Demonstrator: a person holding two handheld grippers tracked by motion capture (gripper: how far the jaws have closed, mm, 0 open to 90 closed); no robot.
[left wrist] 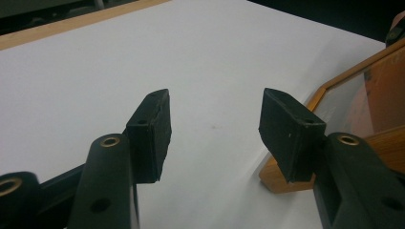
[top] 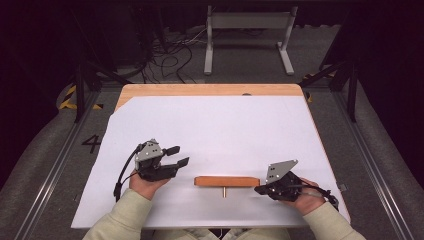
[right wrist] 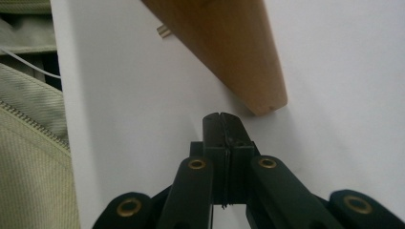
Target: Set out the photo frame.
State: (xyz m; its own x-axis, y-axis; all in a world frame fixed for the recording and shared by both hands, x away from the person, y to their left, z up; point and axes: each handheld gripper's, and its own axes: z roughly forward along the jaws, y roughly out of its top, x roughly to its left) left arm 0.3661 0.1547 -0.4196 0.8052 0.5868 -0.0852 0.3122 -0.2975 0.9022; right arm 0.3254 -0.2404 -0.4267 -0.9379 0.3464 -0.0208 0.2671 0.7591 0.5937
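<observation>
A wooden frame [top: 227, 181] lies lengthwise between both grippers, seemingly nearer the pressed-together right gripper [top: 258, 189] than the spread, empty left gripper [top: 178, 155].

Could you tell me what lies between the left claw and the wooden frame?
Nothing: in the high view, bare white sheet separates the open left claw from the wooden frame.

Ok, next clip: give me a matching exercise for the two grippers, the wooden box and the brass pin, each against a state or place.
1. left black two-jaw gripper
2. right black two-jaw gripper
3. flat orange-brown wooden box with a clear pane
4. small brass pin

A. sticks out of the box's near edge
B. jaws shut, empty
C. lies between the grippers
D. jaws open, empty

Pairs: 1-D, 2-B, 3-C, 4-A
</observation>
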